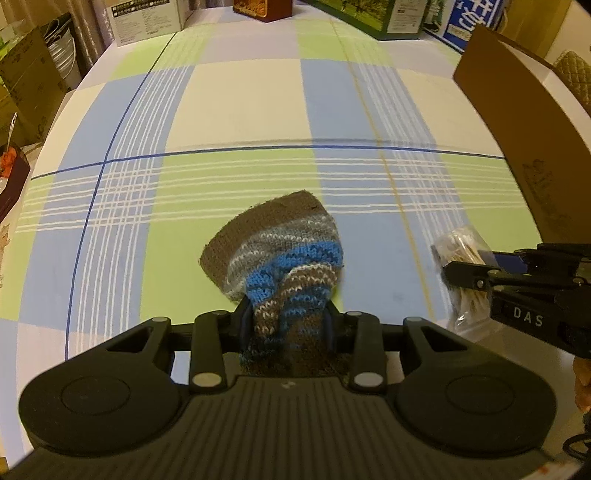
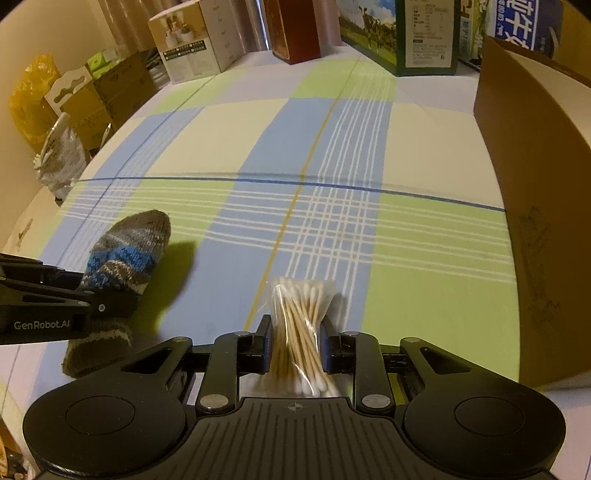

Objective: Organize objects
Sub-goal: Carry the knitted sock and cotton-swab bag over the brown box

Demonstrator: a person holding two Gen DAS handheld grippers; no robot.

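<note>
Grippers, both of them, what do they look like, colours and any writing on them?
Both are matte black plastic. Each has a ribbed centre plate, a round disc on either side, silver pivot pins and blue pads inside the fingers. The left gripper carries white "GenRobot.AI" lettering on its side; the right gripper shows white "DAS". No sleeves visible.

Ahead of both grippers the checked tablecloth (image 1: pixel 240 110) lies open through the middle, with room to pass either way. On the right a tall cardboard box (image 2: pixel 535 184) walls off that side, close beside the right gripper (image 2: pixel 295 332). Along the far edge stands a row of cartons (image 2: pixel 399 33), well apart from both.
</note>
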